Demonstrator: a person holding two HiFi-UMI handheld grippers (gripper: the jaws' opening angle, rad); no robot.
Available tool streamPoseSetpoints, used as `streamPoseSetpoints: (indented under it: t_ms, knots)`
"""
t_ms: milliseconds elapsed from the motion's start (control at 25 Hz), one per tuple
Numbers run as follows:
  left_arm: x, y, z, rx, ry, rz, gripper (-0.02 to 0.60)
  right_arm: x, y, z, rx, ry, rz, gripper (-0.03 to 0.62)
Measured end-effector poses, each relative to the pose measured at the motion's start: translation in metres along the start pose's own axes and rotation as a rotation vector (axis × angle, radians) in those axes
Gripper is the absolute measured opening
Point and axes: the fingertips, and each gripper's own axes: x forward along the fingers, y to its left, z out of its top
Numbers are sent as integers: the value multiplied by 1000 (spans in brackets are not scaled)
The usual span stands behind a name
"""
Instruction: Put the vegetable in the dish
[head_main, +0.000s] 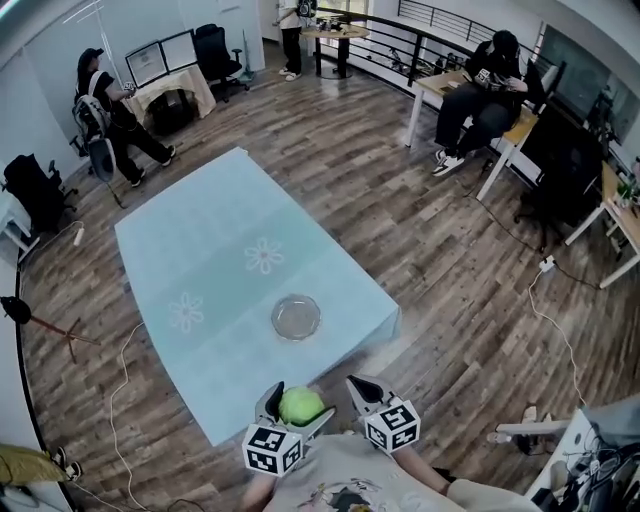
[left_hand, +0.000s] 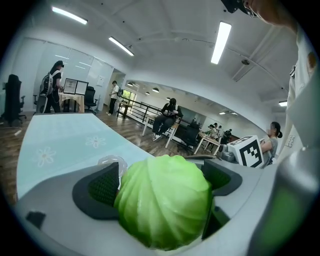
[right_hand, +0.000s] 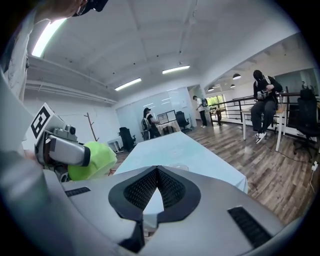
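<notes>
Left gripper (head_main: 297, 402) and right gripper (head_main: 357, 384): pale grey moulded shells, with black mesh-textured pads (left_hand: 103, 187) set in black-rimmed recesses and small black slots on top. Each carries a white marker cube (head_main: 272, 448) with black square codes. Person wears a light T-shirt (head_main: 345, 470) with a dark front print.

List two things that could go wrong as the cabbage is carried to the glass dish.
1. The round, smooth cabbage is pinched only at its sides by the left hand-held gripper, and it appears to be short of the table's near edge. A slip would likely drop it on the floor.
2. The clear dish looks shallow and hardly wider than the cabbage, so the cabbage may roll out or nudge the dish across the table.
</notes>
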Motion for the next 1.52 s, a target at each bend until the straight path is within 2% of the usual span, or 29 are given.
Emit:
streamPoseSetpoints:
  t_ms: [200,320,480,640,840,1120,1520]
  knots:
    - [-5,51,9,-13,-17,3,538,43,13,19,-14,-22,-16,18]
    - [-2,67,8,-8,-4,-28,538,56,20,28,-76,-25,-34,18]
    - [7,73,3,7,33,-71,538,59,24,24,-96,10,-55,18]
    - [15,80,2,-27,31,-80,538,62,21,20,-88,49,-78,18]
    - [23,83,8,-31,23,-97,538,72,24,26,-94,48,-63,18]
    - [40,98,23,-47,-5,-60,538,86,16,29,-95,62,-62,18]
    - [68,133,26,-61,20,-23,538,111,8,34,-79,51,-31,18]
